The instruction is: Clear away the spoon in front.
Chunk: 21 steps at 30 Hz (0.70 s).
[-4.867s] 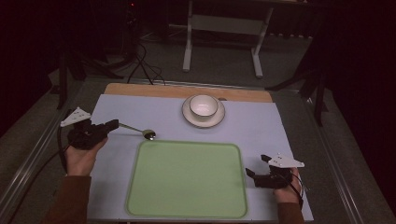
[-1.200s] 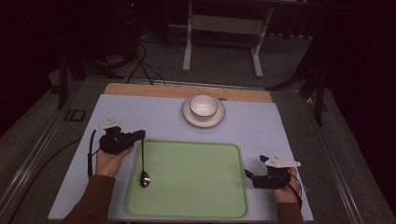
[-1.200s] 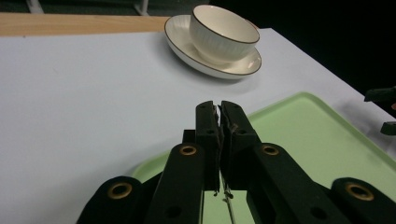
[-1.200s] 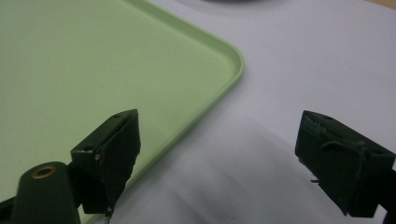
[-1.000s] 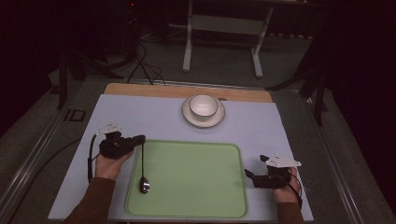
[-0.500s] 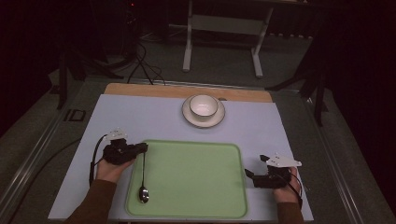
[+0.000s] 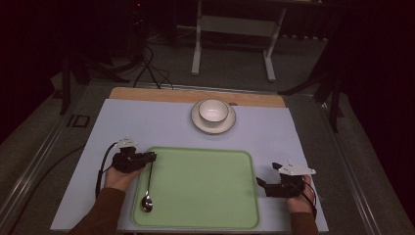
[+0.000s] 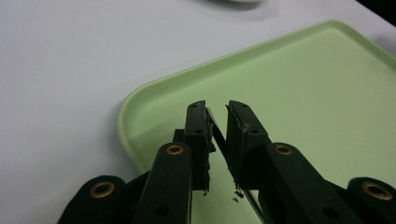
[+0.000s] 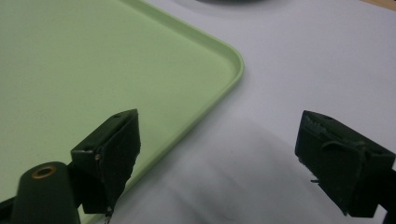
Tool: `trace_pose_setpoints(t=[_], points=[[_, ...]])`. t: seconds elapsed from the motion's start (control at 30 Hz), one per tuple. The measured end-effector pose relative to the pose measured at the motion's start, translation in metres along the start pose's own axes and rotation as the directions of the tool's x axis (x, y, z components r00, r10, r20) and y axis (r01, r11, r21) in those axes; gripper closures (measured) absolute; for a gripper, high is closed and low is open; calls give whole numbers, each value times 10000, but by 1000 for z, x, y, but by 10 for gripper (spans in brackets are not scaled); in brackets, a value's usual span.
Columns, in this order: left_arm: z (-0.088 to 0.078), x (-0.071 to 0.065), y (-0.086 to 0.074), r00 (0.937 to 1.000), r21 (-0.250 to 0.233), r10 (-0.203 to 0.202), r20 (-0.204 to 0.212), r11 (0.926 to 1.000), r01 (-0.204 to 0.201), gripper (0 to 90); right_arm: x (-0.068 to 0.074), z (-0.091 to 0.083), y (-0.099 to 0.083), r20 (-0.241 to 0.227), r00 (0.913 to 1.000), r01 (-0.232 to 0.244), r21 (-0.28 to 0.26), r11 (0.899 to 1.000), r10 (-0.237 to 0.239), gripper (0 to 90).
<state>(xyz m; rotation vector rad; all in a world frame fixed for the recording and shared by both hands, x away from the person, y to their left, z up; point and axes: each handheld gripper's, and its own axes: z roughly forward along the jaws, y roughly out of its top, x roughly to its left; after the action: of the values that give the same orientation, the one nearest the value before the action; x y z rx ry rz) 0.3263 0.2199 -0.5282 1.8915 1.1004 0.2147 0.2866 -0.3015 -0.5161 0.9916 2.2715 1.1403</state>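
- Pinching the spoon [image 7: 148,188] handle, the left claw [image 7: 149,156] sits nearly closed at the tray's [image 7: 205,186] ten o'clock corner, bowl end down at seven.
- Right claw [image 7: 263,181] gapes empty at four.
- Risk: a thin handle could twist loose.

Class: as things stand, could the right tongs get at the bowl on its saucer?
Probably yes: the right tongs are open, hold nothing, and bare mat lies between them and the bowl.
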Motion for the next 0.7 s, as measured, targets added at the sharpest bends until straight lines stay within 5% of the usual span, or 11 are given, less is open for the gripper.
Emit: trace_pose_setpoints(t=[0.37, 0.7], points=[[8, -1, -4, 9977, 576, 374, -568, 9978, -341, 729, 0, 0, 0, -3, 10000, 16, 8, 10000, -16, 139], [8, -3, -3, 9949, 693, 563, -834, 9963, -505, 580, 0, 0, 0, -13, 10000, 46, 11, 10000, -46, 140]])
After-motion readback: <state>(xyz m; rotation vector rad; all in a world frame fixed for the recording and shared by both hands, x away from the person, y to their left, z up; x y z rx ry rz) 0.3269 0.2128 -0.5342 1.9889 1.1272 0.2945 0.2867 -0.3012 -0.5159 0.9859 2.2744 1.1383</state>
